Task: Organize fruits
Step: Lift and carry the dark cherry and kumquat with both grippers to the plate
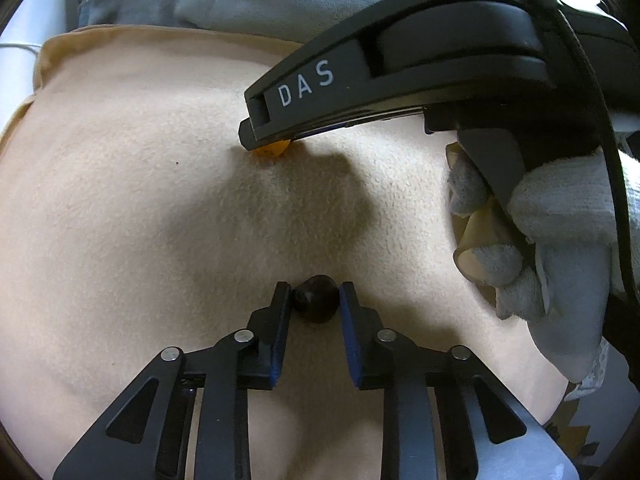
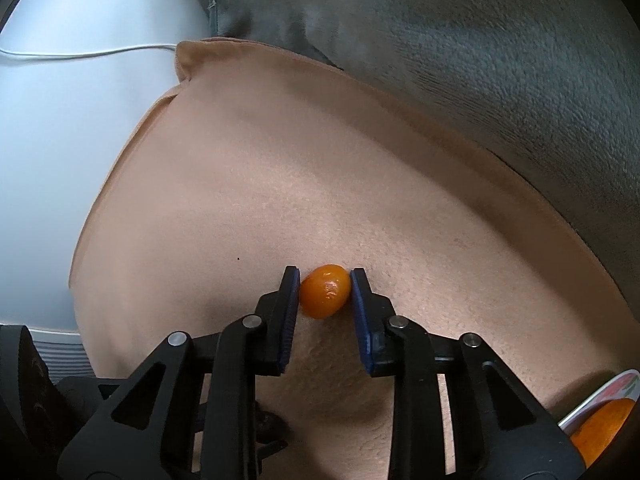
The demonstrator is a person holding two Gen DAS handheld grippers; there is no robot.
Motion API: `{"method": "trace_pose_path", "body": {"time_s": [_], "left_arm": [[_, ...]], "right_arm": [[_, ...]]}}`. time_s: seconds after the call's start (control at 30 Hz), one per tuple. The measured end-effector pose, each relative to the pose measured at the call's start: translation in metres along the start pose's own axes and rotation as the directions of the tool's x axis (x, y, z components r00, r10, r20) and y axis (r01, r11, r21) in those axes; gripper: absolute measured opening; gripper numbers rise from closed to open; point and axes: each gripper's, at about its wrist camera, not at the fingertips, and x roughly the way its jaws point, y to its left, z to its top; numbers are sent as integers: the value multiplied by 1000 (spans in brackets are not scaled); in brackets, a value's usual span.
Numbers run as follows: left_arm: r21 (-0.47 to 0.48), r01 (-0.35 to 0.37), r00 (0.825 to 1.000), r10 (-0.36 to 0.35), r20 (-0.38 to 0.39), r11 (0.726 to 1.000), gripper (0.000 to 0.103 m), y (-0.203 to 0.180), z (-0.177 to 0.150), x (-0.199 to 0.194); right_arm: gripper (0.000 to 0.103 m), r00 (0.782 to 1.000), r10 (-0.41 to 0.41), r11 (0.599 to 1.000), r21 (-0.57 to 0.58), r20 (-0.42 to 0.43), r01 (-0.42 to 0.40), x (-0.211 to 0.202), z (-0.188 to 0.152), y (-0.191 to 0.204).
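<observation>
- Left wrist view: the left gripper has its jaws clamped on a small dark fruit resting on the beige blanket.
- Further off, the right gripper presses into the blanket over an orange fruit, held by a gloved hand.
- Right wrist view: the right gripper has its jaws closed against both sides of the small orange fruit lying on the blanket.
- A larger orange sits on a plate at the lower right edge.
- Grey cushion lies behind.

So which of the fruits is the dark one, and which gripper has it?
The dark fruit, between the left gripper fingers on the beige cushion. The right gripper holds the small orange fruit instead.
</observation>
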Motion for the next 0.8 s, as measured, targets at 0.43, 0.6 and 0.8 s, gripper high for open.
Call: {"method": "trace_pose_path", "body": {"time_s": [0.43,0.6,0.8], "left_arm": [[20,-16,1000,15,21,1000,22,-15,-7,-12],[36,-22,999,20,31,999,22,-25,-7,-17],[51,-17,999,15,42,999,22,-23,-4,-24]], "right_arm": [[25,998,-2,1000,19,57,1,-24,-9,-3],[25,996,-2,1000,30,87,-1,-40,-14,-4],[25,992,-7,999,38,123,2,-58,-23,1]]}}
